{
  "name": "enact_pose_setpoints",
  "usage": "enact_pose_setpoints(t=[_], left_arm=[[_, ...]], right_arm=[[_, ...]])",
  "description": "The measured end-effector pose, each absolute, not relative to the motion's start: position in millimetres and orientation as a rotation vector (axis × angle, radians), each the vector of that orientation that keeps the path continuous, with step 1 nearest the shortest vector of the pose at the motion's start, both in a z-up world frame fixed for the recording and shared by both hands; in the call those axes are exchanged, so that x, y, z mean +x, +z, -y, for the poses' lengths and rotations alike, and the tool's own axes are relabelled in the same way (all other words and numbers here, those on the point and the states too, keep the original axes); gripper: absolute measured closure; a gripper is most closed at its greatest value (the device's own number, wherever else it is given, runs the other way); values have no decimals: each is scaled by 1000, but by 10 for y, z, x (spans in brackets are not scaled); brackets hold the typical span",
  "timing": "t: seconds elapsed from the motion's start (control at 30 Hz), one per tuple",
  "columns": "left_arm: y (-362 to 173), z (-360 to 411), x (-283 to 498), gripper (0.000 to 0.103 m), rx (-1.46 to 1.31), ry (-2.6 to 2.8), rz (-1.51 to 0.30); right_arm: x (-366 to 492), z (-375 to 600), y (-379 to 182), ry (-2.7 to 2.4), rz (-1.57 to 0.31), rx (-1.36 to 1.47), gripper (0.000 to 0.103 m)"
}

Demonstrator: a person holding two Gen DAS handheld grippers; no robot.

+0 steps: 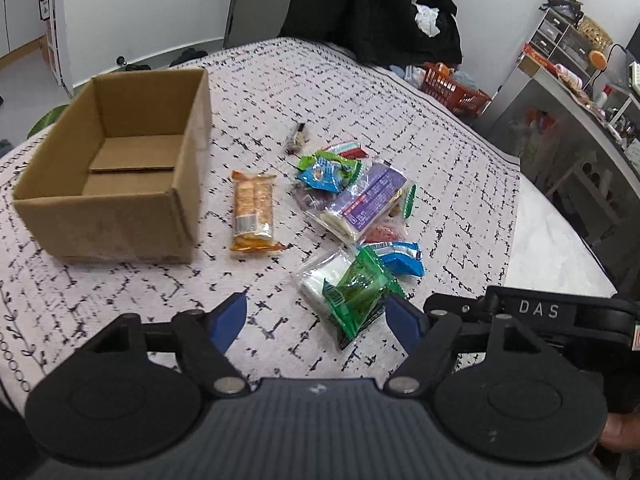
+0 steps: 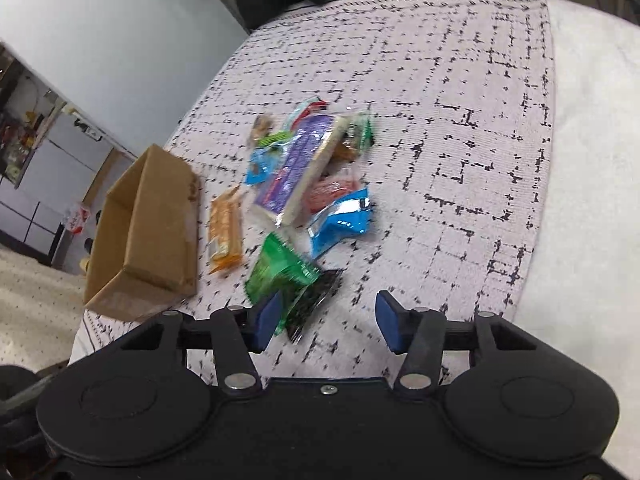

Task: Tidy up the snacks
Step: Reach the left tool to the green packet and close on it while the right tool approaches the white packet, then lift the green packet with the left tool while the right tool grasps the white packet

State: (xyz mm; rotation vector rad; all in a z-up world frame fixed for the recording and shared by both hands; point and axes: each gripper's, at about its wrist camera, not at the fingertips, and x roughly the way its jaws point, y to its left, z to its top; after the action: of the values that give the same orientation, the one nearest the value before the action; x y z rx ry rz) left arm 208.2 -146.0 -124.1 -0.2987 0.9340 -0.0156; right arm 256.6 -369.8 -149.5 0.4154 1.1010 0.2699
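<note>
An empty cardboard box (image 1: 120,184) (image 2: 148,236) stands open at the left on the patterned cloth. Right of it lies an orange snack bar (image 1: 254,210) (image 2: 226,232). Further right is a heap of packets: a purple-labelled pack (image 1: 362,202) (image 2: 298,168), blue packets (image 1: 400,262) (image 2: 340,224) and a green packet (image 1: 358,292) (image 2: 280,276) nearest me. My left gripper (image 1: 316,320) is open, its right pad beside the green packet. My right gripper (image 2: 326,320) is open too, its left pad at the green packet's near corner. Nothing is gripped.
A small dark object (image 1: 297,140) lies behind the heap. At the table's far side are a dark garment (image 1: 380,12) and a red basket (image 1: 452,86). A metal counter with clutter (image 1: 568,92) stands to the right. The cloth's right edge (image 2: 548,160) leaves bare tabletop beyond.
</note>
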Motion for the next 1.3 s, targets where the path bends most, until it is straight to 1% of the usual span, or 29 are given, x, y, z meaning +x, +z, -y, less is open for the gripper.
enact_pose_setpoints(t=[0.37,0.7,0.73,0.77,0.8,0.83,0.87,0.9,1.17,1.23,1.3], left_arm=[[-1570,1616,2352,27,-301,-18,-984],[-1769,1736,2543,27,-308,-46,-996],[-1780,1732,2548,31,-311,-46,-992],[-1790,1722,2550,48,-318,-49,-990],[-1803,1706,2558,52,-327,-52,-997],[-1813,1684,2560,54,-338,-45,-1000],[-1811,1655,2548,65,-356,-44,-989],[-1802,1631,2537,69,-364,-43,-983],[-1722,1479,2448,72,-386,8,-954],[-1723,1436,2430,72,-395,25,-958],[-1723,1407,2418,72,-394,39,-965]], right_arm=[[2762,3875,-1796,278,-1175,542,52],[2856,3959,-1905,261,-1184,620,52],[2867,3951,-1913,270,-1185,620,52],[2872,3940,-1919,280,-1187,619,52],[2883,3925,-1922,288,-1186,615,52],[2893,3909,-1923,292,-1185,609,52],[2908,3893,-1926,297,-1182,606,52],[2928,3879,-1932,301,-1183,604,52],[3010,3718,-1955,342,-1206,544,51],[3009,3672,-1950,351,-1215,519,49],[3011,3616,-1942,360,-1219,487,44]])
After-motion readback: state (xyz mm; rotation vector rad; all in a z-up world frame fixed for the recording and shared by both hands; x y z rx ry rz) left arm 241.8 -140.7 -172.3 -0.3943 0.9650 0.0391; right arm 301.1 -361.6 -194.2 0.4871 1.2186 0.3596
